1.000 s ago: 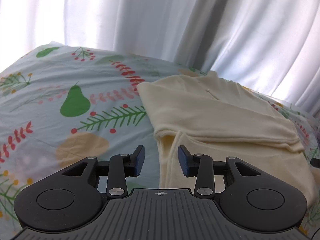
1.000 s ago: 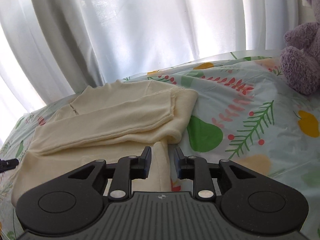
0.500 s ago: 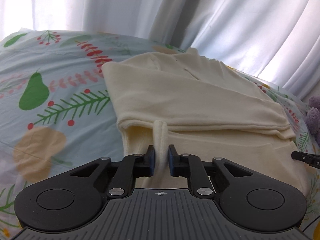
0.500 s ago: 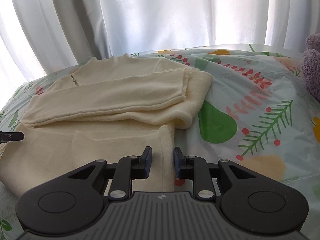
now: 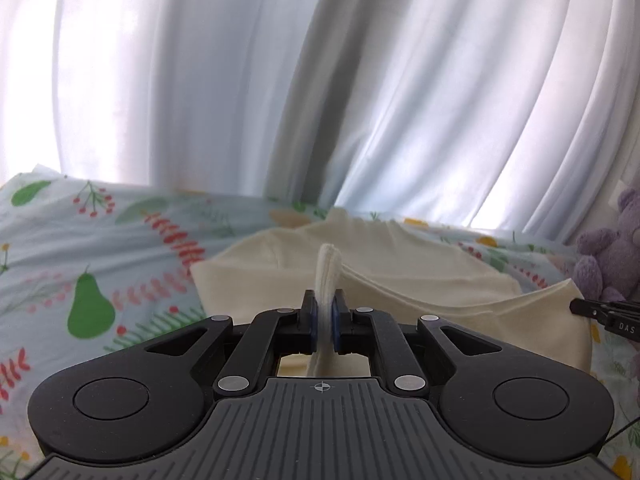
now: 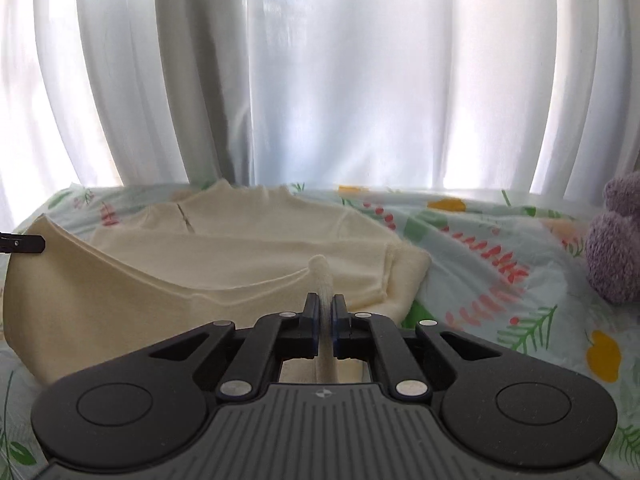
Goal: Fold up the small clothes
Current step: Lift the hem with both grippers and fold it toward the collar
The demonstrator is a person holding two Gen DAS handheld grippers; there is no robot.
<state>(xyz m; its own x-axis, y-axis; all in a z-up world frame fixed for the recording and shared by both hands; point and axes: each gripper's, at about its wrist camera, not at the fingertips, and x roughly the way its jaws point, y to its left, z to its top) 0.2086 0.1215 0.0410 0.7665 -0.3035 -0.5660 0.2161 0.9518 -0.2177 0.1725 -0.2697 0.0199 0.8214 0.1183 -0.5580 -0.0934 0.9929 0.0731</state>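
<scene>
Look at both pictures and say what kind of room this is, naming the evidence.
Probably a bedroom: a pale blue bedsheet printed with pears and berry sprigs, long white sheer curtains behind it, and a purple plush teddy bear sitting beside the cream knit garment.

Each camera sits on its own gripper and looks forward and slightly down, very close above the bed. The left view faces the bed's left part, the right view its right part. Both share the cream garment (image 5: 400, 264) (image 6: 248, 252), the white curtain (image 5: 400, 100) (image 6: 320, 80) and the purple plush toy (image 5: 608, 252) (image 6: 616, 248).
</scene>
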